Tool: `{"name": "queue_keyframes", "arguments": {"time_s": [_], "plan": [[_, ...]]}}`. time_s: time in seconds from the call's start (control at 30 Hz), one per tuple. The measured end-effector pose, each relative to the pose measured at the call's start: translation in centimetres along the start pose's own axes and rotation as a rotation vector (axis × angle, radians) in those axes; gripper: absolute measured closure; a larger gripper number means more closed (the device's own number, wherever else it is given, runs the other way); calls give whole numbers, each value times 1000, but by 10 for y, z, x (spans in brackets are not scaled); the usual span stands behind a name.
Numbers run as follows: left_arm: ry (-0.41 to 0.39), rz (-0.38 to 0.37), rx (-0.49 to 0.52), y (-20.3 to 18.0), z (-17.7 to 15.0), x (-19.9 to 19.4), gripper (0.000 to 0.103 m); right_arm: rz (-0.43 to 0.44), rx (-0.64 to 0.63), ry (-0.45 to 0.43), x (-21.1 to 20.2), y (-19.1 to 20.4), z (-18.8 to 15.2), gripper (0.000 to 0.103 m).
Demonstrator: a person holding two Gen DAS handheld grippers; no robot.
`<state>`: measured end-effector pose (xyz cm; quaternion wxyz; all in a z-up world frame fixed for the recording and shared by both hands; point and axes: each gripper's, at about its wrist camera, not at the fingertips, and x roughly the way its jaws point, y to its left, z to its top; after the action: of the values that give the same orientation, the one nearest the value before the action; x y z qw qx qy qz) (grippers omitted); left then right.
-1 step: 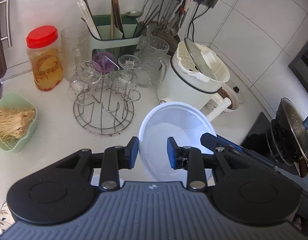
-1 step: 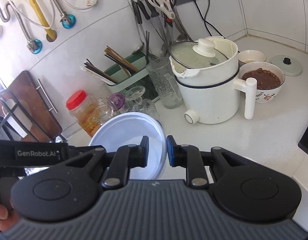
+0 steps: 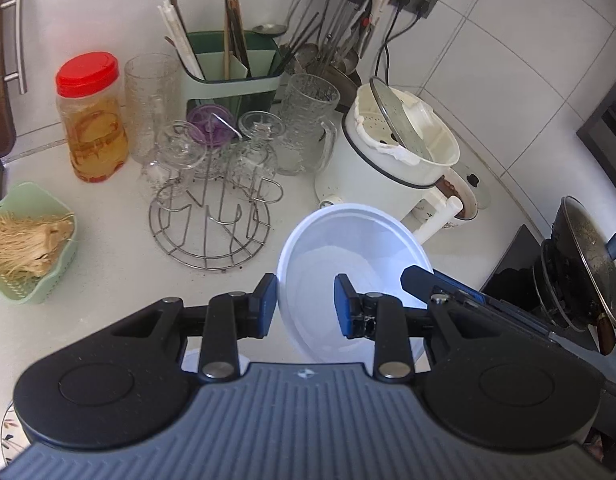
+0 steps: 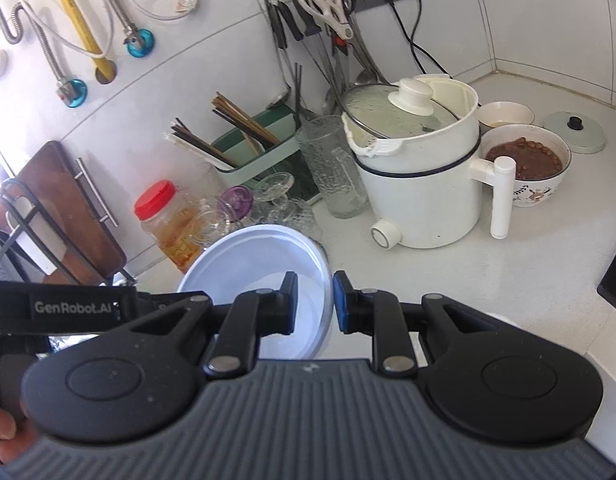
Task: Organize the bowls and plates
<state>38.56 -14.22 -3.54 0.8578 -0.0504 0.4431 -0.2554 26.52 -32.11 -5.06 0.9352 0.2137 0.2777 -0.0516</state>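
Note:
A white bowl hangs tilted above the counter, held between both grippers. My left gripper straddles its left rim, one pad outside the wall and one inside, shut on it. From the other side my right gripper is shut on the opposite rim of the white bowl; one of its blue fingers shows at the bowl's right edge in the left wrist view. Part of another white dish peeks out beneath the left gripper, and a patterned plate shows at the lower left.
A white electric pot stands just behind the bowl, with a bowl of brown food at its right. A wire rack of glasses, a red-lidded jar and a green basket crowd the left. A lidded pan sits on the stove.

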Motion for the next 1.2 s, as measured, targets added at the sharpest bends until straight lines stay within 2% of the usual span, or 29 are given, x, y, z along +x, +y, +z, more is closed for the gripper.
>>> {"name": "queue_keyframes", "arguments": {"time_s": [0.23, 0.5, 0.73, 0.97, 1.2], "plan": [[-21, 5, -18, 16, -9, -17, 69, 21, -15, 3, -3, 16, -8, 80], [-12, 39, -62, 42, -32, -27, 68, 61, -47, 55, 4, 32, -22, 80], [19, 107, -92, 62, -56, -14, 68, 76, -82, 145, 20, 42, -41, 80], [77, 138, -133, 83, -77, 3, 68, 84, -75, 261, 39, 41, -68, 80], [100, 158, -146, 95, -87, 10, 68, 79, -105, 303, 49, 46, -82, 80]]}}
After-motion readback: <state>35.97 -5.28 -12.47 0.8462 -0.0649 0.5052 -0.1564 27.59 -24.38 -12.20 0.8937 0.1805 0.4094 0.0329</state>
